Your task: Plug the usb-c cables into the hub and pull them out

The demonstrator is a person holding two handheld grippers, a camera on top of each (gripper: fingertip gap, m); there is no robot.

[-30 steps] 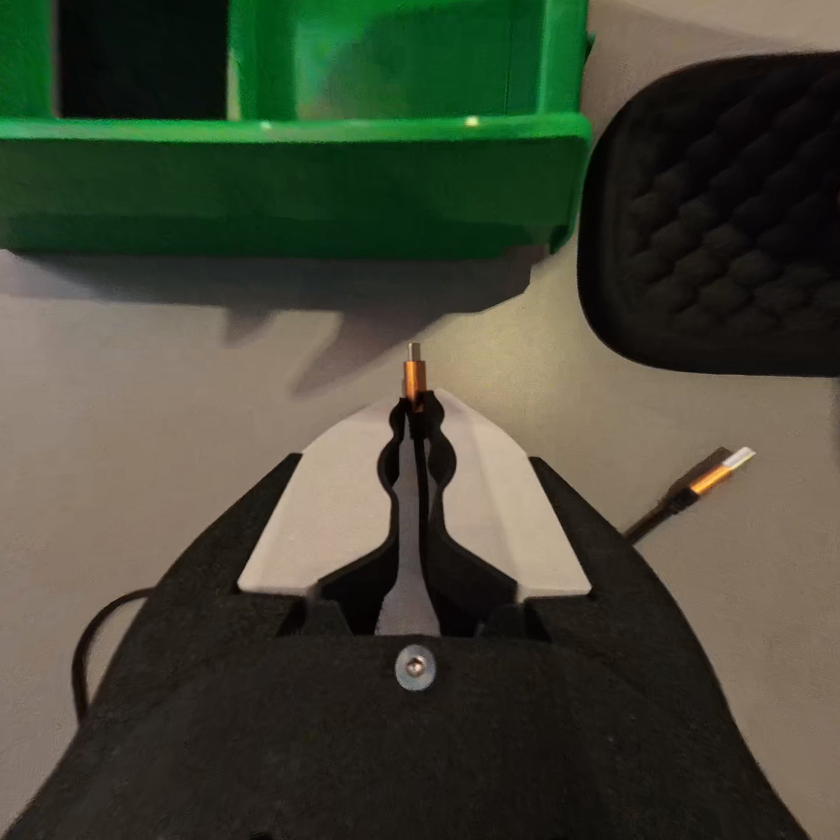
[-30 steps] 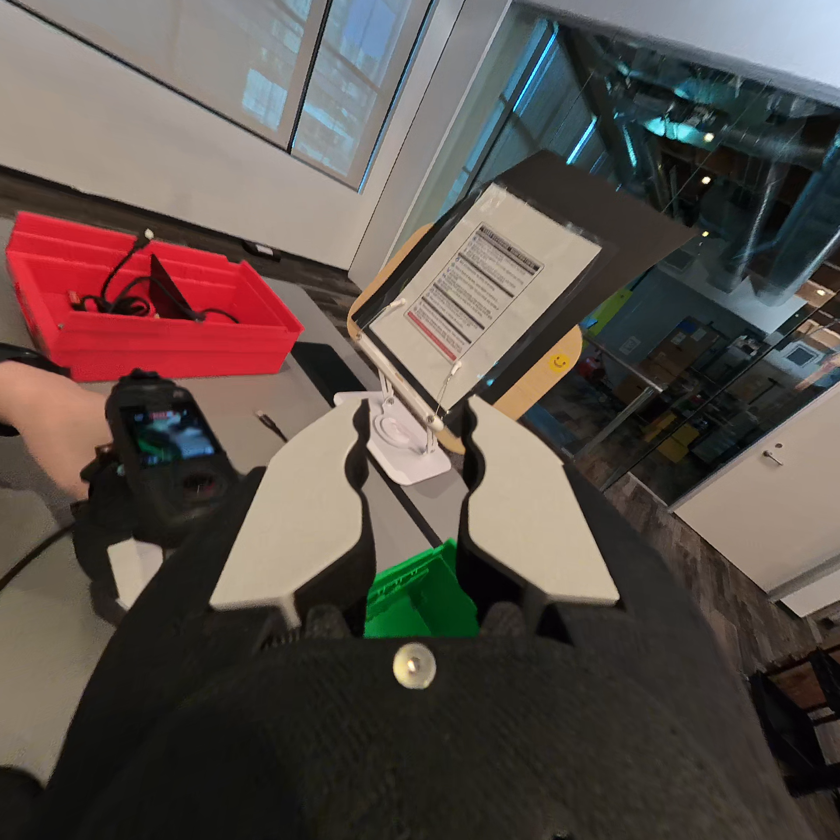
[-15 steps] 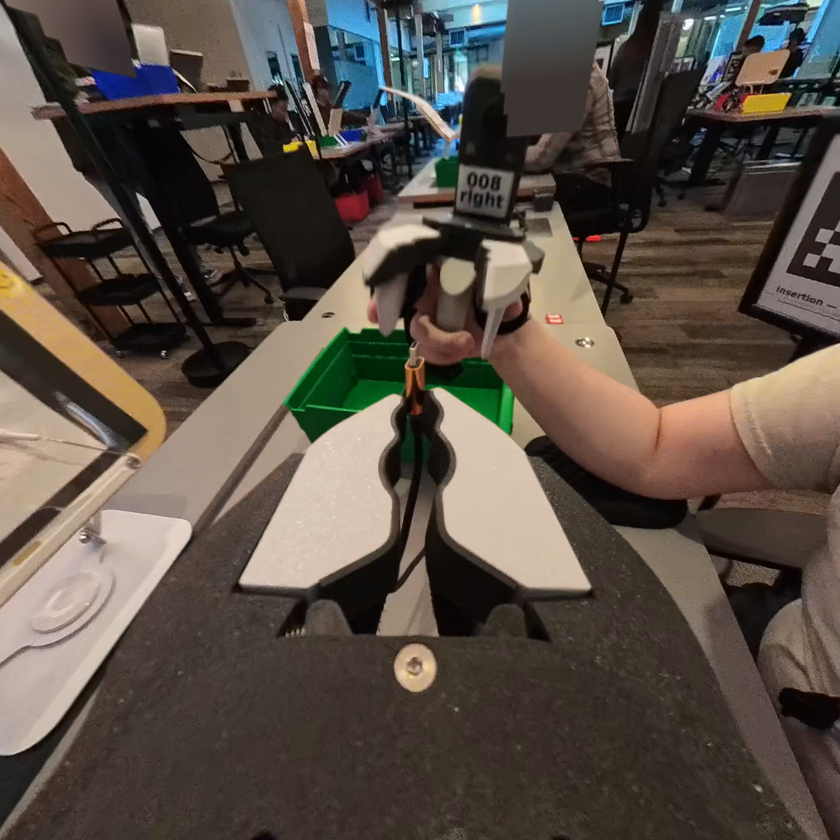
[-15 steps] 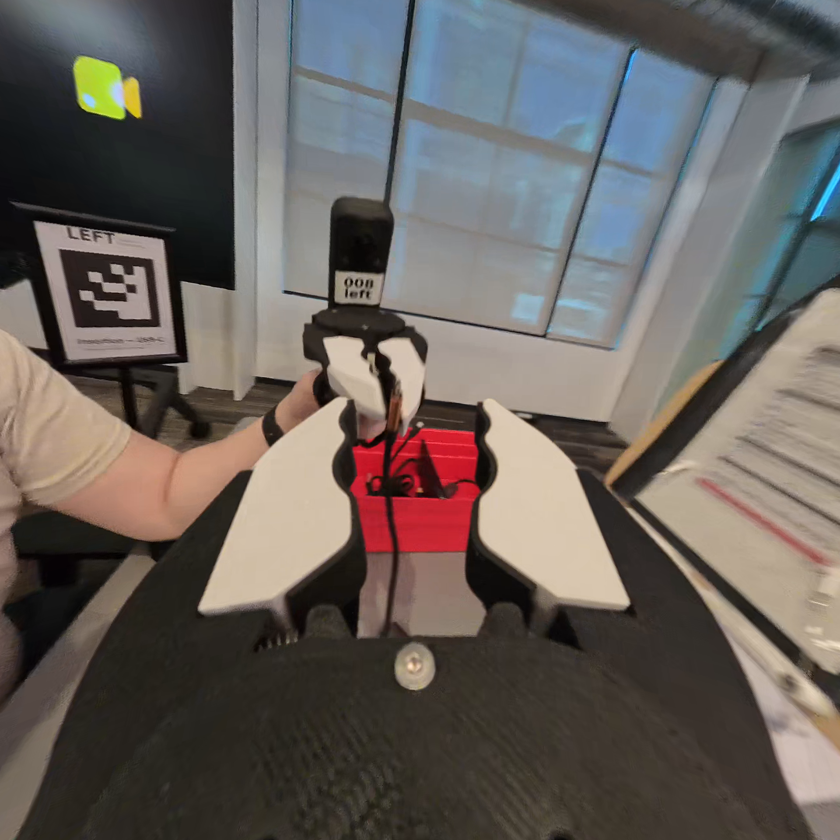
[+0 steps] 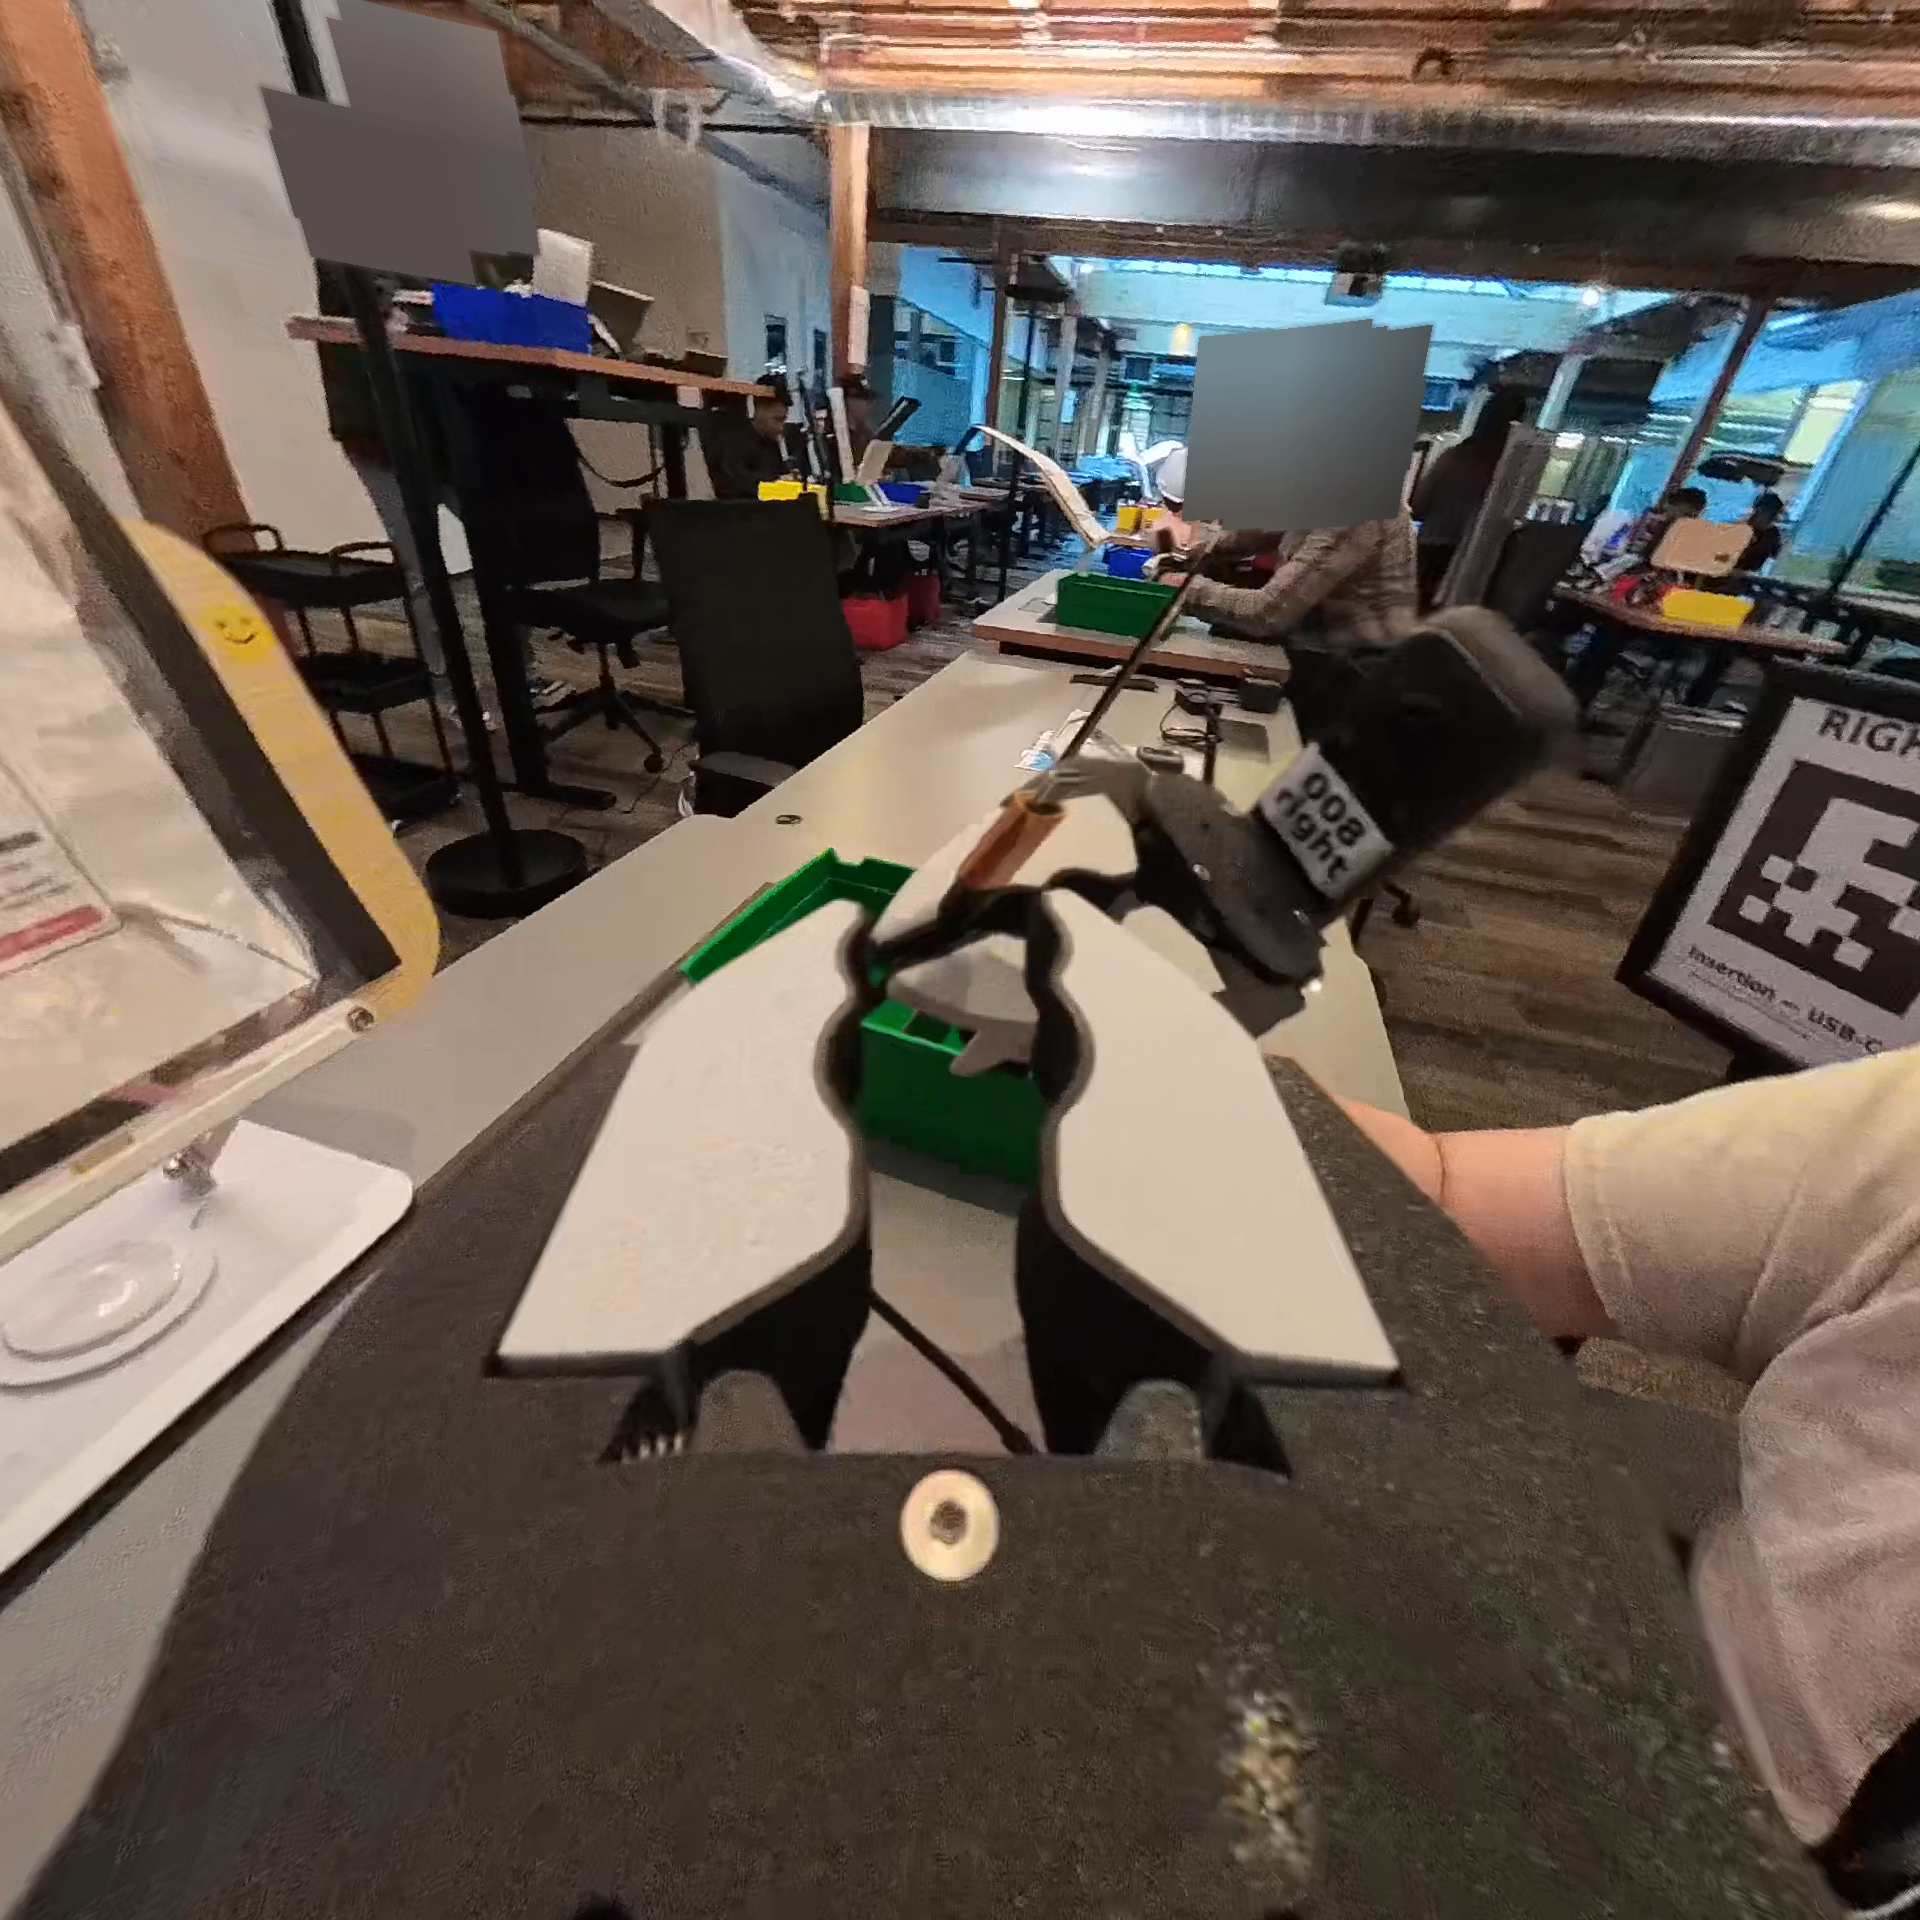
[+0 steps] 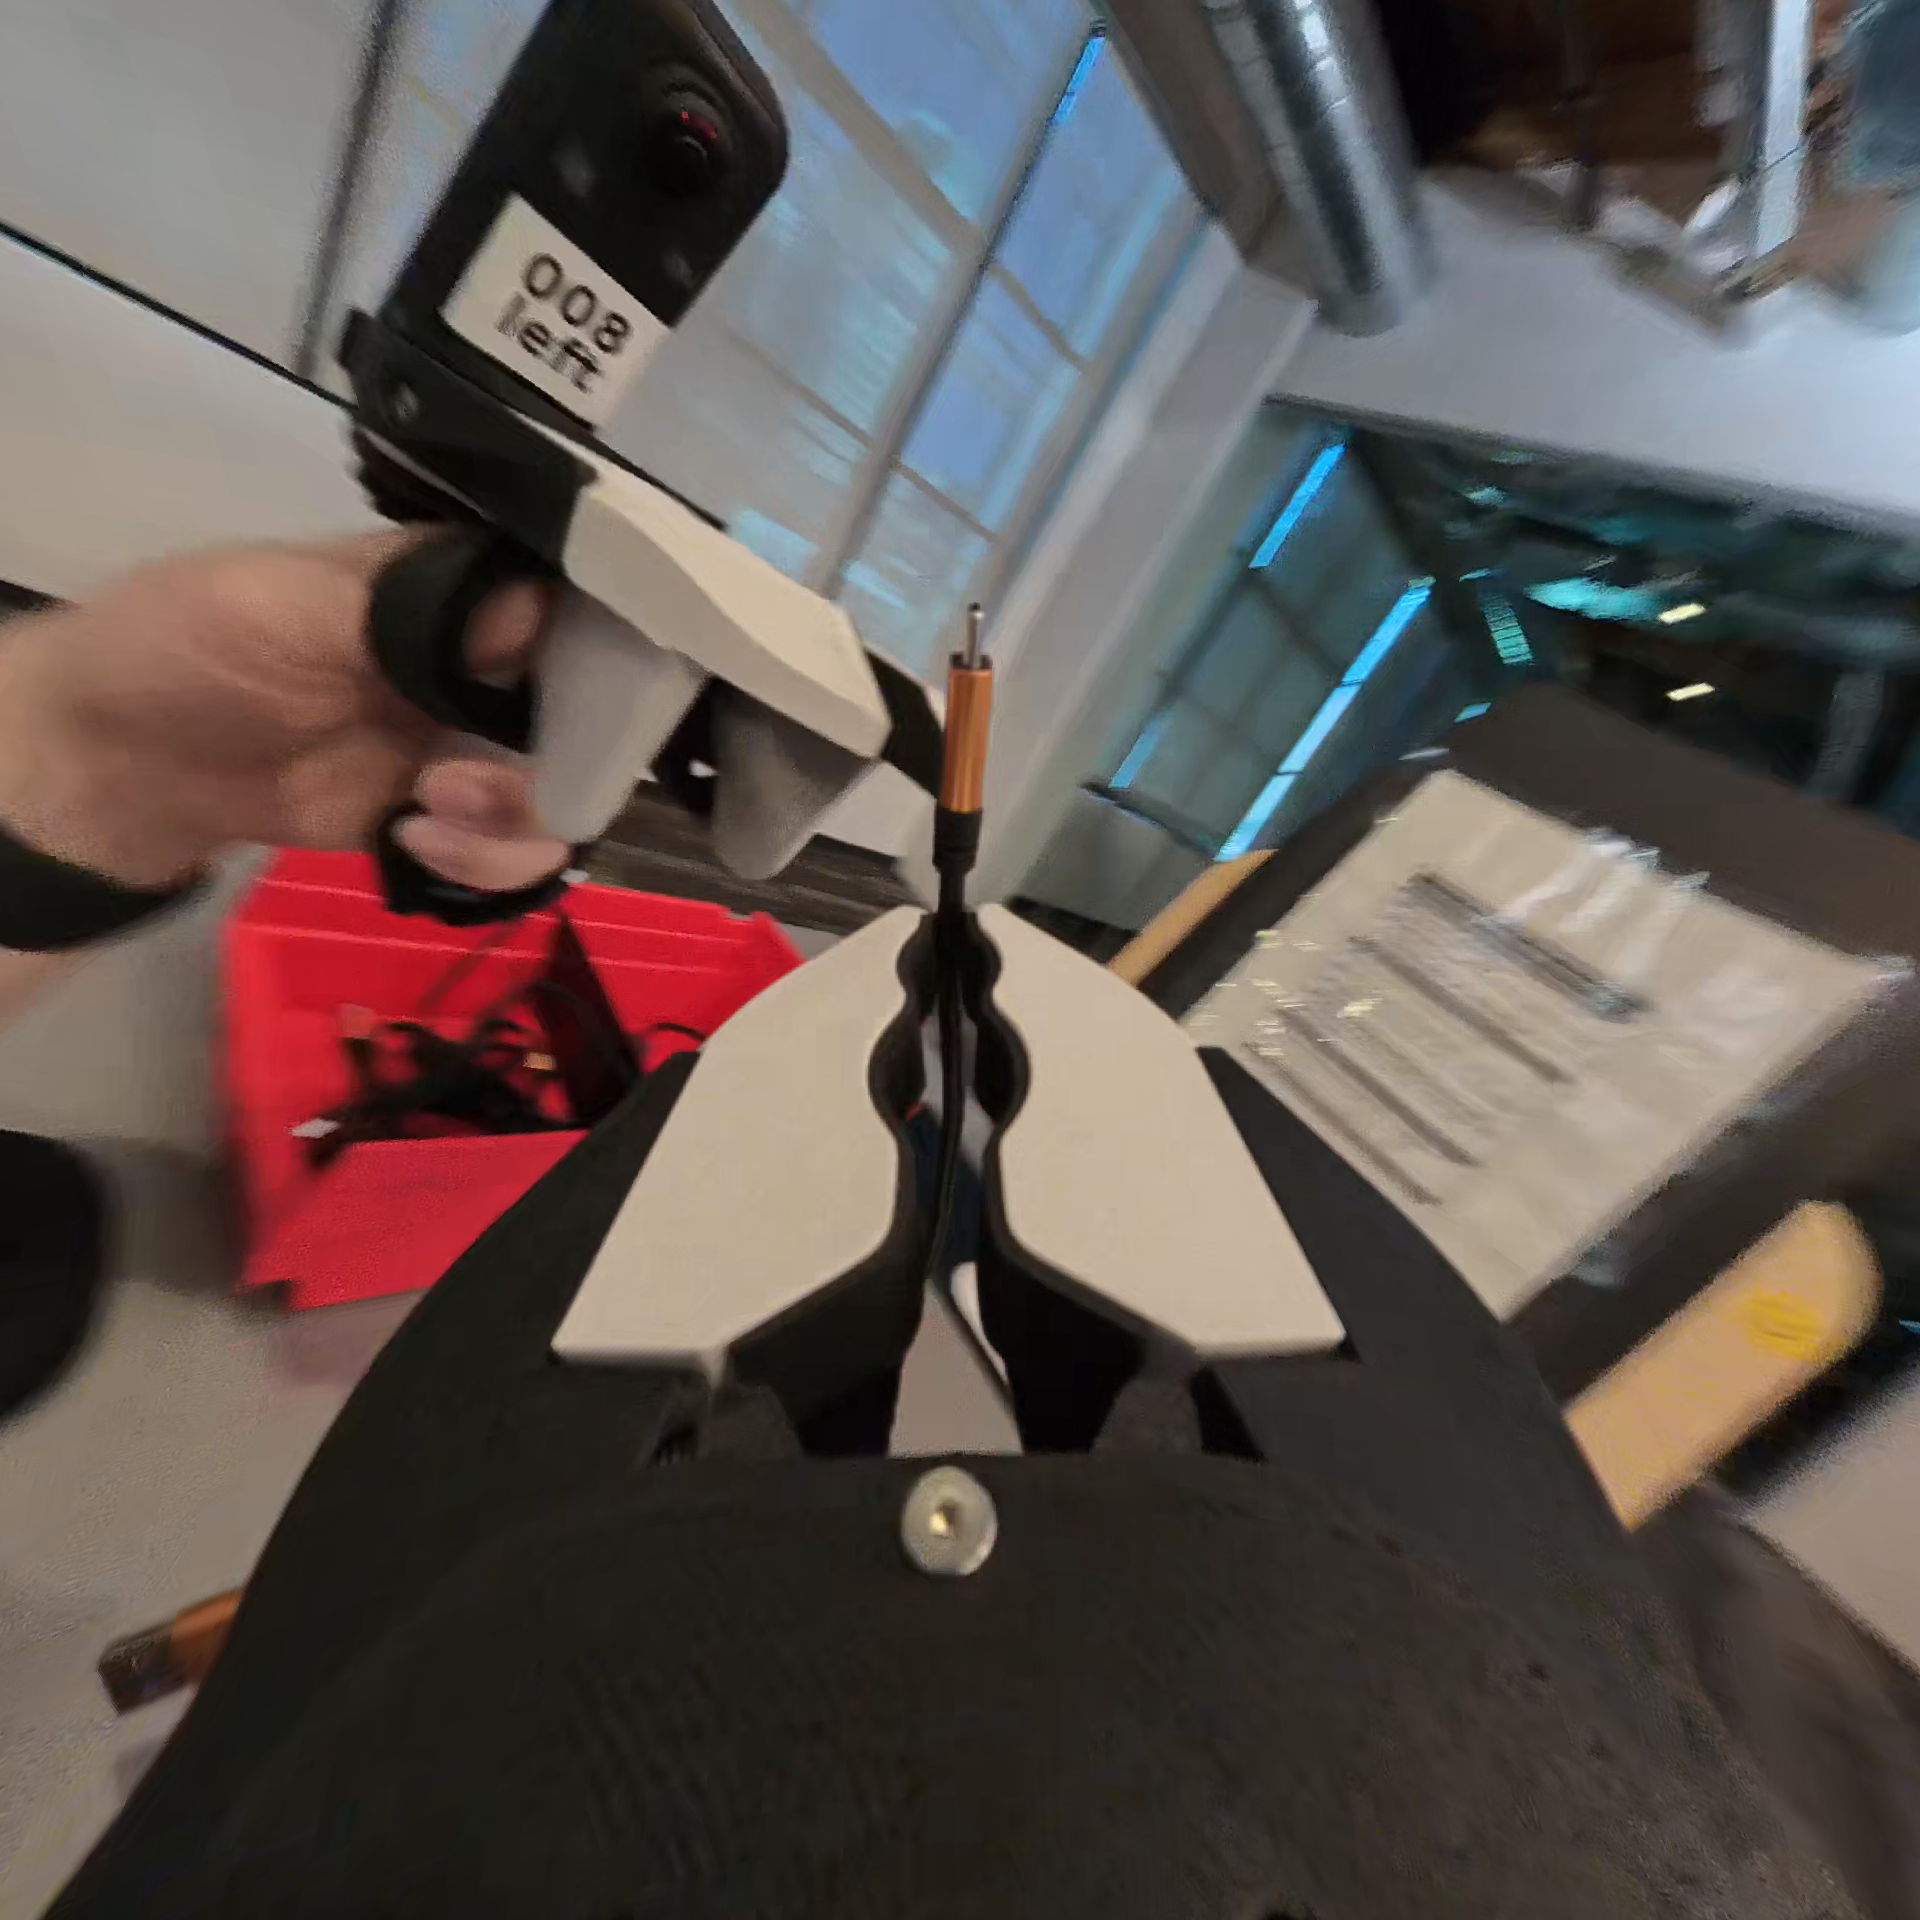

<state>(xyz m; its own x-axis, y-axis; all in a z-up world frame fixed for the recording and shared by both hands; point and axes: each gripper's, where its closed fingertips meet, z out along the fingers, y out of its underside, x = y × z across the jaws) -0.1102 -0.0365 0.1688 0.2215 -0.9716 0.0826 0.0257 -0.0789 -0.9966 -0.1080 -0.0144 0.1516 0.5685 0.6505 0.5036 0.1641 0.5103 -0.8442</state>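
Above the table's edge (image 5: 623, 935), right tool (image 6: 951, 925) pinches the cable (image 6: 948, 1039); left tool (image 5: 951, 940) gapes.

Evenly lit indoors, with no hard shadows. Cool daylight through the tall windows (image 6: 914, 343), washed out pale. Warm glow along the far ceiling (image 5: 1299, 73) in the left wrist view. Strong wide-angle bending at the edges. Motion blur across the right wrist view, heaviest on the hand (image 6: 218, 707) and the red bin (image 6: 416, 1164); near fingers sharp.
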